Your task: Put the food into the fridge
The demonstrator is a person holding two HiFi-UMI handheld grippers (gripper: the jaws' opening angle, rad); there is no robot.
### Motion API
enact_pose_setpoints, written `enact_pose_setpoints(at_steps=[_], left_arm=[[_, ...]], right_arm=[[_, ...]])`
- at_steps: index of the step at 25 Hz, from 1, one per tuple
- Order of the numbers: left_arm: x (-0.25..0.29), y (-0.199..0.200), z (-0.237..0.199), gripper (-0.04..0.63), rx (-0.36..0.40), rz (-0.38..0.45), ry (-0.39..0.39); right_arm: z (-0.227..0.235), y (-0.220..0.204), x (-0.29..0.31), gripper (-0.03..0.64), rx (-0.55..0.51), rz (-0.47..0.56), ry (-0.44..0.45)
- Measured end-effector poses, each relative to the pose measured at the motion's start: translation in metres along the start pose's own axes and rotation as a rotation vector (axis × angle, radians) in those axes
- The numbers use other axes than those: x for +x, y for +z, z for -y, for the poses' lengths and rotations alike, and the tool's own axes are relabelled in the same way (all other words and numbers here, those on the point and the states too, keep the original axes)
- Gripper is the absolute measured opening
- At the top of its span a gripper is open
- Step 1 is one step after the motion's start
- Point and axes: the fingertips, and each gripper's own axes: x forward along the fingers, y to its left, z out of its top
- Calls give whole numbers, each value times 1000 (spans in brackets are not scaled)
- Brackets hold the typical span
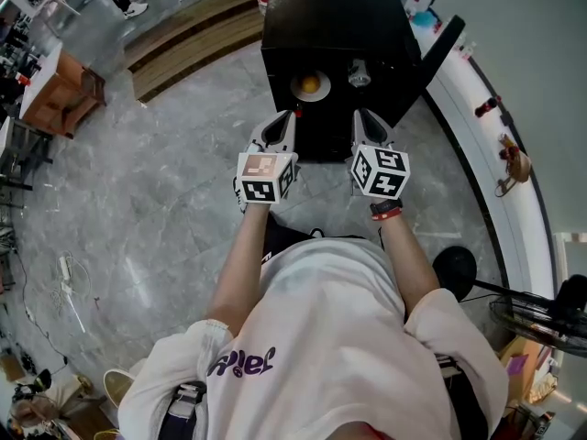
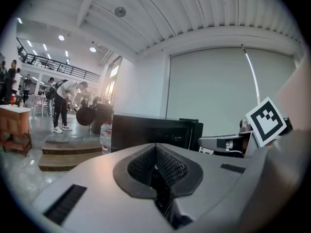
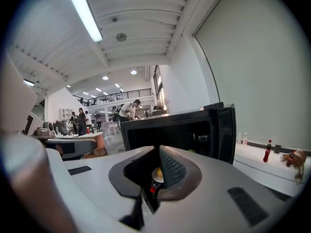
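A small black fridge (image 1: 335, 21) stands on the floor ahead, its door (image 1: 440, 49) swung open to the right. Inside lies a white plate (image 1: 311, 86) with a round orange-yellow food (image 1: 311, 83), and a small clear cup (image 1: 359, 74) stands to its right. My left gripper (image 1: 282, 122) hovers in front of the opening with its pads together and nothing between them (image 2: 155, 152). My right gripper (image 1: 364, 120) hovers beside it, level with the left. Its jaws (image 3: 156, 154) stand a narrow gap apart with nothing held, and the plate (image 3: 156, 174) shows through the gap.
A white ledge (image 1: 527, 236) curves along the right with a red bottle (image 1: 486, 106) and a small toy (image 1: 511, 163) on it. Wooden steps (image 1: 183, 44) and a water bottle (image 2: 106, 135) lie left of the fridge. A fan (image 1: 541, 319) stands at lower right. People stand far off.
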Motion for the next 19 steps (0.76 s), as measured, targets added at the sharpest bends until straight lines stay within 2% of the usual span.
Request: enact_pose_setpoints(at_steps=[2, 13, 19], left_arm=[[-3, 2, 3, 18, 4, 4, 1], [-7, 8, 15, 18, 23, 24, 2], [-2, -4, 19, 18, 25, 3, -8]], right_arm=[[0, 2, -5, 16, -8, 7, -8], [-1, 10, -18, 14, -47, 35, 9], [5, 3, -16, 14, -54, 25, 11]])
